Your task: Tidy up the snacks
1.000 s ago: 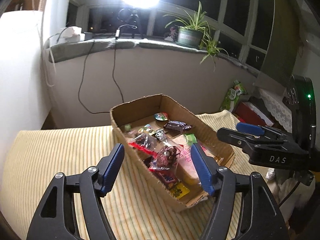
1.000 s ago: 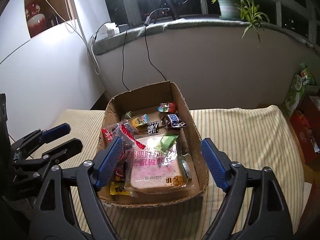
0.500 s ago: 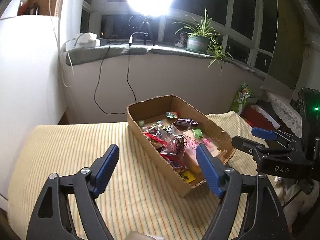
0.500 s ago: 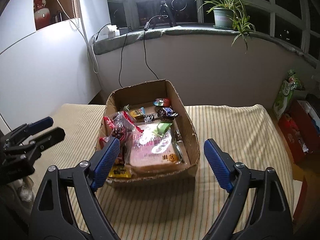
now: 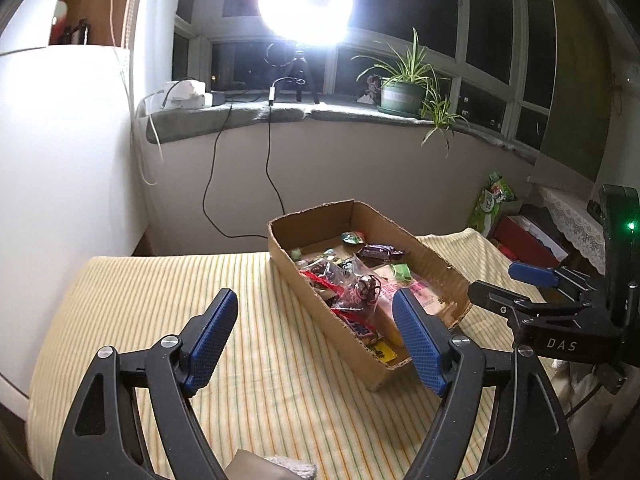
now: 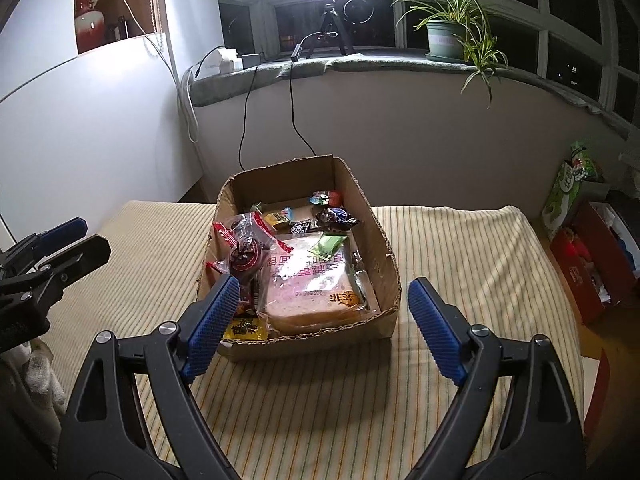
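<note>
Two grippers hang above the striped worktop [image 6: 460,248], both with fingers spread wide and holding nothing. The left gripper [image 5: 316,336] sits to the left of the cardboard box [image 6: 384,240]; the right gripper [image 6: 320,320] faces the box's near short wall head-on.

All visible snacks lie inside the box, none on the cloth. A large bread pack [image 6: 316,280] lies flat and fills most of the near half, so it serves as a floor for lighter items. A green sachet [image 6: 330,246] rests on top of it. A clear bag with red trim [image 6: 248,244] leans against the left wall, which keeps it upright. Small sweets, including a dark wrapped bar [image 6: 336,218], lie on the bottom toward the far wall.

Judgement: with every snack boxed and both grippers clear of the rim, the sorting appears complete or nearly so. The wide finger setting suits either release or a fresh approach; which one cannot be told.
</note>
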A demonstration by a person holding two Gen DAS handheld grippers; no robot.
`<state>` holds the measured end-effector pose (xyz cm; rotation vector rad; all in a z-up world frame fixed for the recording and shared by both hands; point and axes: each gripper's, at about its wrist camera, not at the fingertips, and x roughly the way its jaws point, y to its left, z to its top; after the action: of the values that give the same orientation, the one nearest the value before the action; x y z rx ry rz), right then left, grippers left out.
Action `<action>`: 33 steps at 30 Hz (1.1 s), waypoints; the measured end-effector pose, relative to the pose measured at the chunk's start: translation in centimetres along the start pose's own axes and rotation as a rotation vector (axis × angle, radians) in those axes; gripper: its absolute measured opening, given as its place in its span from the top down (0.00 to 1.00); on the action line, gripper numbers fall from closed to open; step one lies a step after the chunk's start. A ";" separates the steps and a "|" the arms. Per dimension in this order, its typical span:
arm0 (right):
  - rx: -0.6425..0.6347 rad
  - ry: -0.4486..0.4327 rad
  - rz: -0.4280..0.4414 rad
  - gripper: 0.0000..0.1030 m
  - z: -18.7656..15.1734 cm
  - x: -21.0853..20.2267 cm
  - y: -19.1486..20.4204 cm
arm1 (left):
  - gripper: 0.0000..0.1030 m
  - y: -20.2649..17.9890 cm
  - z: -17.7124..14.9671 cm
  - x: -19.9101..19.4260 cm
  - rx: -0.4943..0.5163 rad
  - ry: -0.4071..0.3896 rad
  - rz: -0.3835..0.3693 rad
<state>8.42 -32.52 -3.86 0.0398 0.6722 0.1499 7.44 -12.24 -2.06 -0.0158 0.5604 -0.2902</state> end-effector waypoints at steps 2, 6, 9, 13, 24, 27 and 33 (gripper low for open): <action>-0.001 0.001 0.001 0.14 0.0 0.0 0.0 | 0.23 0.0 0.0 0.0 -0.001 0.000 0.000; -0.001 0.007 0.001 0.14 0.0 0.1 0.0 | 0.23 -0.1 0.1 -0.2 0.000 -0.001 0.000; -0.004 0.008 0.001 0.14 -0.1 0.1 0.0 | 0.23 -0.2 0.1 -0.2 0.003 0.001 0.001; -0.007 0.007 -0.004 0.14 -0.1 0.1 0.1 | 0.23 -0.2 0.0 -0.1 0.002 0.003 0.002; -0.011 0.012 -0.003 0.14 -0.2 0.1 0.2 | 0.23 -0.1 0.0 0.1 0.003 0.005 0.005; -0.010 0.012 -0.002 0.14 -0.2 0.1 0.2 | 0.23 -0.1 0.0 0.1 0.004 0.004 0.005; -0.012 0.017 -0.004 0.14 -0.2 0.2 0.2 | 0.23 -0.3 -0.1 0.0 0.005 0.004 0.006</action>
<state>8.40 -32.33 -4.14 0.0257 0.6878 0.1503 7.32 -12.51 -2.12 -0.0084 0.5631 -0.2857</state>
